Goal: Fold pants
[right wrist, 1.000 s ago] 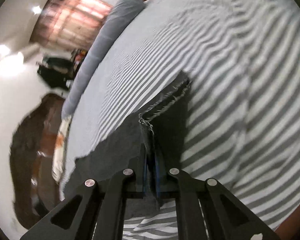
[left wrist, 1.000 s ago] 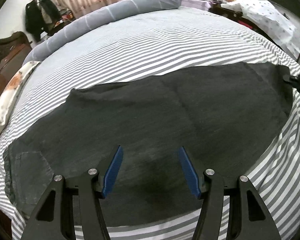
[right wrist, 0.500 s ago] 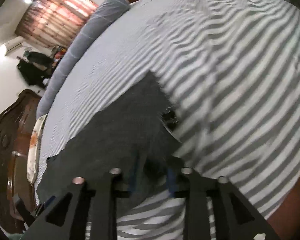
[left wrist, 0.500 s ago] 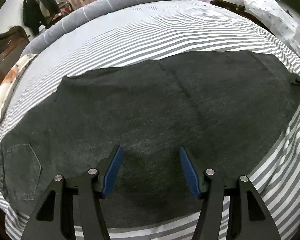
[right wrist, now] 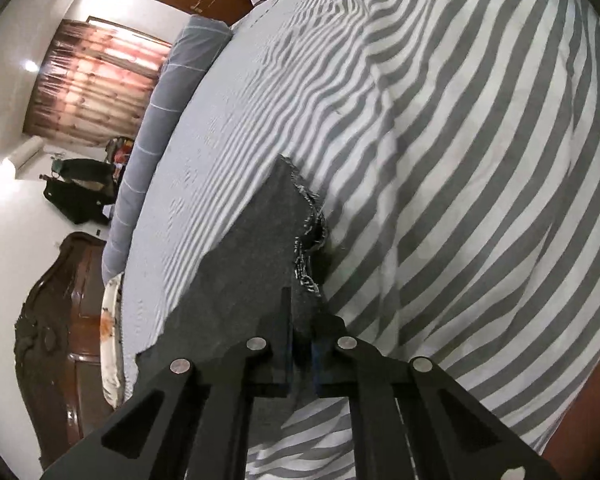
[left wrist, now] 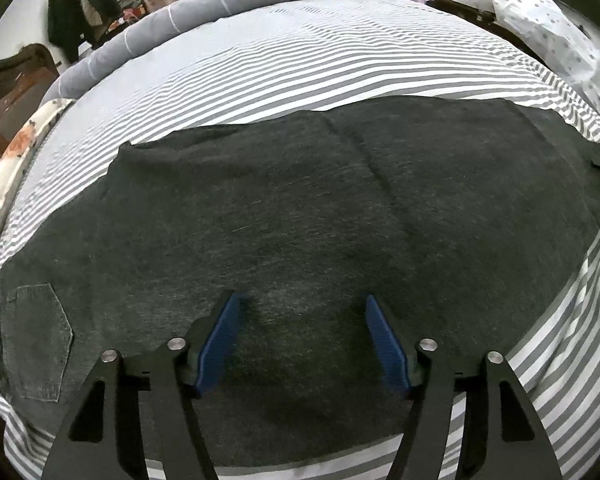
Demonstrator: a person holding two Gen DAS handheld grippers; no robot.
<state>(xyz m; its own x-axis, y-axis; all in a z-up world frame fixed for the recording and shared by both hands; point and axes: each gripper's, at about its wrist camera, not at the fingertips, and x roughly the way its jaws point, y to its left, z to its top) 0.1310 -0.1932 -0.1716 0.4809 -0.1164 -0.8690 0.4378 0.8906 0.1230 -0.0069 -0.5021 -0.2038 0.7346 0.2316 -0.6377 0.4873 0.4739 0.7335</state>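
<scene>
– Where are the pants [left wrist: 300, 220]?

– Spread flat across the striped bed [left wrist: 300, 68], filling the middle of the left view, back pocket [left wrist: 34, 342] at lower left.

– And the left claw [left wrist: 302, 334]?

– Spread wide at bottom centre, blue pads [left wrist: 220, 342] over the cloth, gripping nothing.

– The right claw [right wrist: 300, 344]?

– Pinched tight on the frayed hem [right wrist: 310, 236], low in its view. Beyond, a grey bolster [left wrist: 220, 4] lies along the top.

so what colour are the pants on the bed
Dark charcoal grey pants, seen best in the left wrist view.
</scene>
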